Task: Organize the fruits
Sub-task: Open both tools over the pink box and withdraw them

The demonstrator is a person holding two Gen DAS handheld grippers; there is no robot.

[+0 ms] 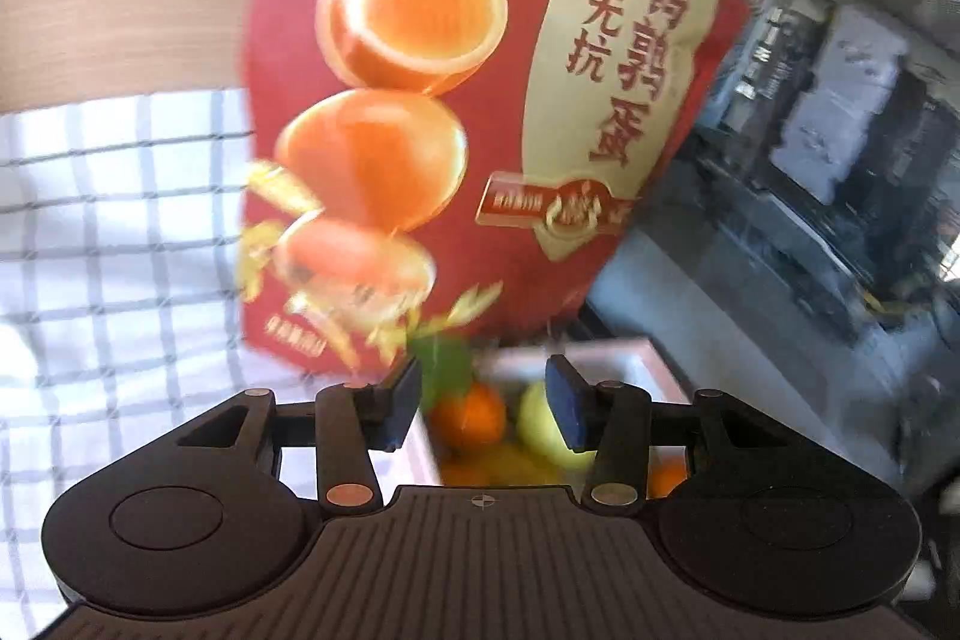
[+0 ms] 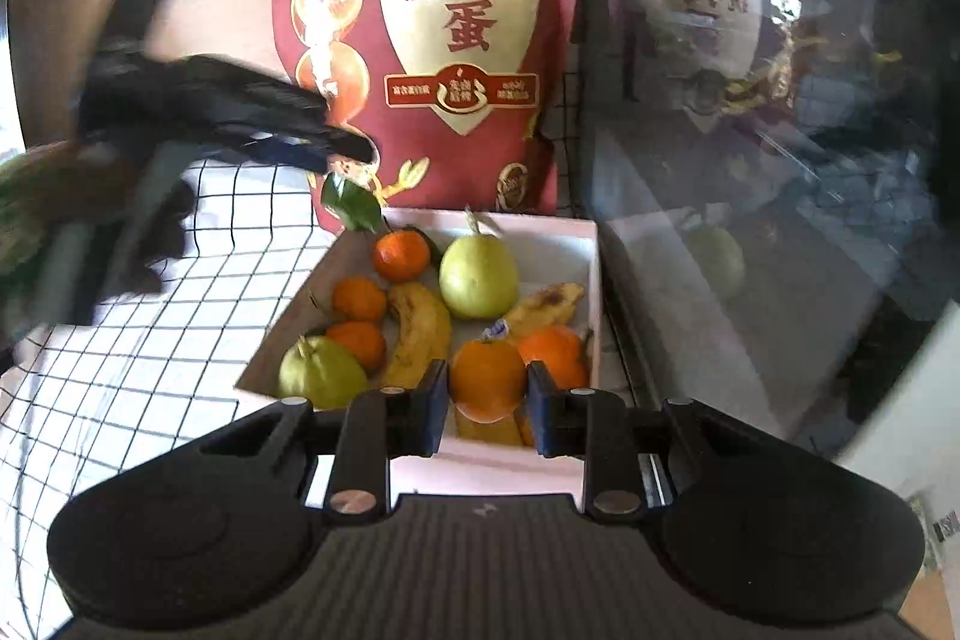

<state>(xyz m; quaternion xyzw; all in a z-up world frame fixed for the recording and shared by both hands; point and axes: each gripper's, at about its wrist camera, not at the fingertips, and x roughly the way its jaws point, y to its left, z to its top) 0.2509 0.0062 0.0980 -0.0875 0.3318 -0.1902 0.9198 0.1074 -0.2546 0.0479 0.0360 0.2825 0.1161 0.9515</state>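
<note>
Right claw (image 2: 487,403) wide, astride orange (image 2: 487,379) | left claw (image 1: 485,403) wide, empty | advice: centre pads, squeeze gently inside box (image 2: 591,268).

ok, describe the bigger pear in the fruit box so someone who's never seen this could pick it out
Start at the tall red snack bag standing at the back; the shallow white cardboard box of fruit lies right in front of it. The large pale green pear sits at the box's far end, nearest the bag, stem up. It is paler and rounder than the smaller green pear at the near left corner, and flanked by a small orange mandarin.
</note>
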